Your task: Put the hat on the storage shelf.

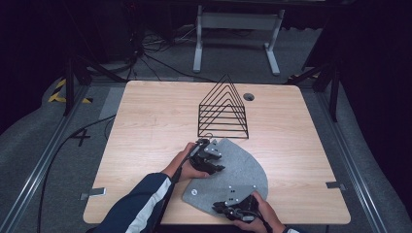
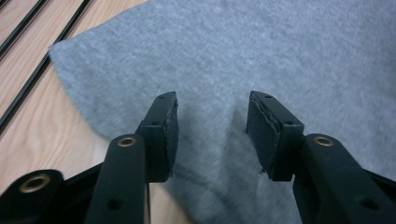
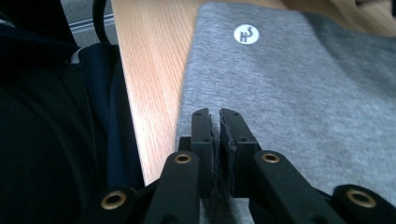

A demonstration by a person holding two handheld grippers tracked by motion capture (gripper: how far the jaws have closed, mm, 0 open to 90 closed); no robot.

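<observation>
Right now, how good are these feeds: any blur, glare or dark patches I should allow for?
High view: table evenly lit, surroundings fall into near-black, wire rack crisp. Left gripper view: open left tongs and grey cloth soft, slightly blurred, no glare. Right gripper view: right tongs sharp, shut on the cloth; the dark sleeve beside them lacks detail.

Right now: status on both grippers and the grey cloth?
Left gripper open, fingers straddling a fold of the grey cloth. Right gripper shut on the cloth's near edge. Wire rack stands beyond the cloth, apart.
</observation>
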